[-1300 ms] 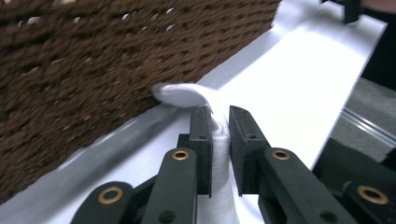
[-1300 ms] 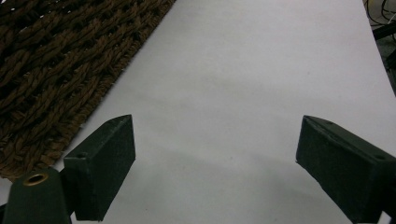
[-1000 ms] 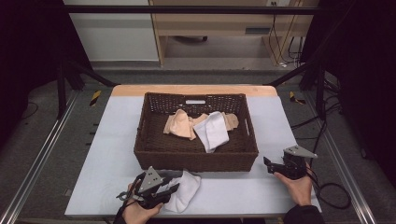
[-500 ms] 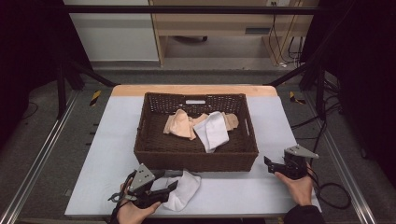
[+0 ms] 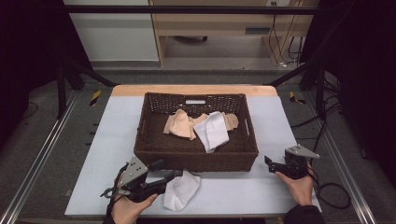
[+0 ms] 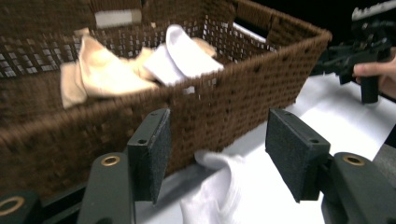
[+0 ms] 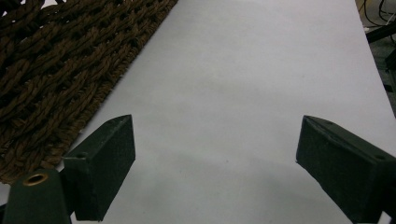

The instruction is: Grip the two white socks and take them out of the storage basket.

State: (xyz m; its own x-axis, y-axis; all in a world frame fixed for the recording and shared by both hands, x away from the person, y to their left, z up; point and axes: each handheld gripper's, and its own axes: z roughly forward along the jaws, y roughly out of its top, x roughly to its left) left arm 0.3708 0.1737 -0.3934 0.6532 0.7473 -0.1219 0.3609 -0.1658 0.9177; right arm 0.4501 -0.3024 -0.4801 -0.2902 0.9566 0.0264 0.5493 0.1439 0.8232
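A brown wicker basket (image 5: 196,159) stands mid-table with a beige sock (image 5: 179,125) and a white sock (image 5: 213,131) inside. Another white sock (image 5: 182,189) lies crumpled on the table just in front of the basket. My left gripper (image 5: 168,169) is open beside that sock, jaws pointing right along the basket's front wall. In the left gripper view the sock (image 6: 212,189) lies low between the spread pads (image 6: 152,154), untouched, with the basket (image 6: 243,88) behind. My right gripper (image 5: 270,164) is open and empty at the basket's right front corner, over bare table (image 7: 243,84).
The white table top (image 5: 116,135) has free room left and right of the basket. Its front edge runs just below both hands. A cable (image 5: 334,193) trails off the right gripper. The basket's woven wall (image 7: 56,65) is close on the right gripper's left.
My left gripper has drawn back a little to the left, away from the white sock on the table. The right gripper and the socks in the basket have not moved.
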